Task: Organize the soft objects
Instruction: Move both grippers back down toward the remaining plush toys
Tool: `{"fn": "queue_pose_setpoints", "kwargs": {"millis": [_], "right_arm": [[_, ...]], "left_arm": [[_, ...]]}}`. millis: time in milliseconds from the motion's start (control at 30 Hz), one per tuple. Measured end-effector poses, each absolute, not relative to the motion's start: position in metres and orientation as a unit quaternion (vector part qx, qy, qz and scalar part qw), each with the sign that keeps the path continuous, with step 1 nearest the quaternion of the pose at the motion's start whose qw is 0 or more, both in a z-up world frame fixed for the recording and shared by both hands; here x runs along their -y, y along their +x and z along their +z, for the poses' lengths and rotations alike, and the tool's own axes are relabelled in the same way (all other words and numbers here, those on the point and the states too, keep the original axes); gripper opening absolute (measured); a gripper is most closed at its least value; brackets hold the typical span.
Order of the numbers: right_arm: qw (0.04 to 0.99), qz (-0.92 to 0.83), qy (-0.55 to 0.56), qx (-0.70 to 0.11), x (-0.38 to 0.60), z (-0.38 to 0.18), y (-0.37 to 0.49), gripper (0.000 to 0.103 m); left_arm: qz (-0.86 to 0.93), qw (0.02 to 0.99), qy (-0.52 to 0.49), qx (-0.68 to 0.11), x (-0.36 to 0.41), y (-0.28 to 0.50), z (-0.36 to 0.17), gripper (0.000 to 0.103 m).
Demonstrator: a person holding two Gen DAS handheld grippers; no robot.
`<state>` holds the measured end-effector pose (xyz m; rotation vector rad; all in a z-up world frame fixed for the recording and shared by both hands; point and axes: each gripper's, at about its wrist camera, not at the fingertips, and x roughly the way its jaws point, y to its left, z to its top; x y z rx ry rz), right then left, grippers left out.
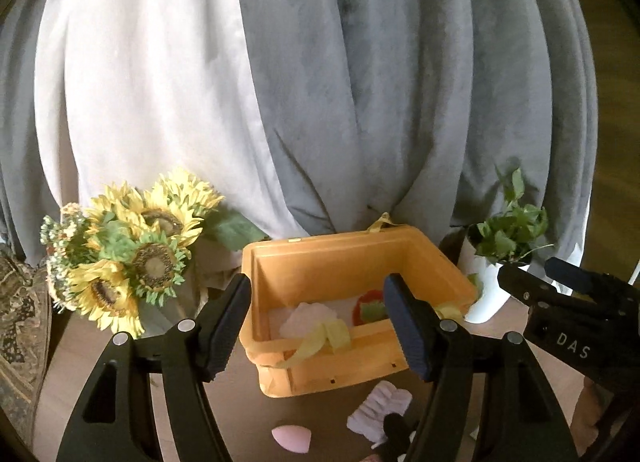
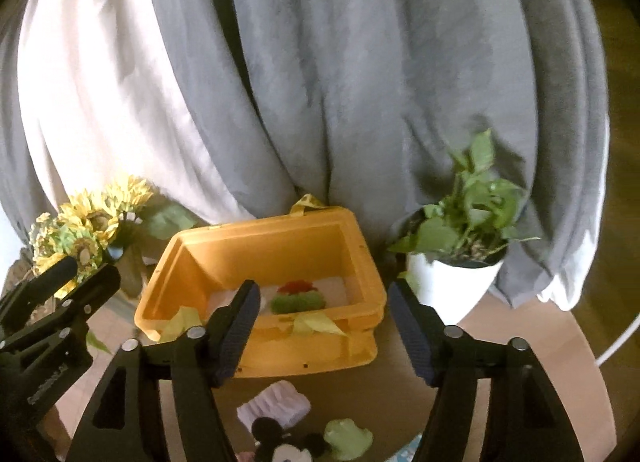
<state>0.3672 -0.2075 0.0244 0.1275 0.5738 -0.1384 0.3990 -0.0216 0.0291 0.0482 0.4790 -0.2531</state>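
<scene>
An orange plastic bin stands on the round table. Inside lie a pale pink soft piece and a red and green plush. In front of the bin lie a lilac soft piece, a pink sponge, a black mouse plush and a pale green soft piece. My left gripper is open and empty above the bin's front. My right gripper is open and empty over the bin's front edge.
A sunflower bouquet stands left of the bin. A potted plant in a white pot stands to its right. Grey and white curtains hang behind. The table's edge curves at the right.
</scene>
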Motion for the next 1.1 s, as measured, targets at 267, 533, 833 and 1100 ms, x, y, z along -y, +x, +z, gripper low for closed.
{"fn": "queue_pose_setpoints", "kwargs": {"millis": [267, 533, 833, 1100], "right_arm": [[0.961, -0.074, 0.068, -0.258, 0.215, 0.034, 0.332, 0.076], [0.967, -0.069, 0.062, -0.237, 0.224, 0.037, 0.302, 0.084], [0.968, -0.067, 0.065, -0.231, 0.246, 0.029, 0.278, 0.089], [0.973, -0.047, 0.051, -0.221, 0.261, 0.016, 0.263, 0.094]], "left_arm": [[-0.110, 0.970, 0.025, -0.217, 0.025, 0.360, 0.041, 0.071], [-0.101, 0.972, 0.008, -0.212, 0.033, 0.326, 0.041, 0.073], [-0.079, 0.974, 0.010, -0.211, 0.050, 0.295, 0.031, 0.074], [-0.056, 0.973, 0.012, -0.225, 0.066, 0.276, 0.014, 0.076]]}}
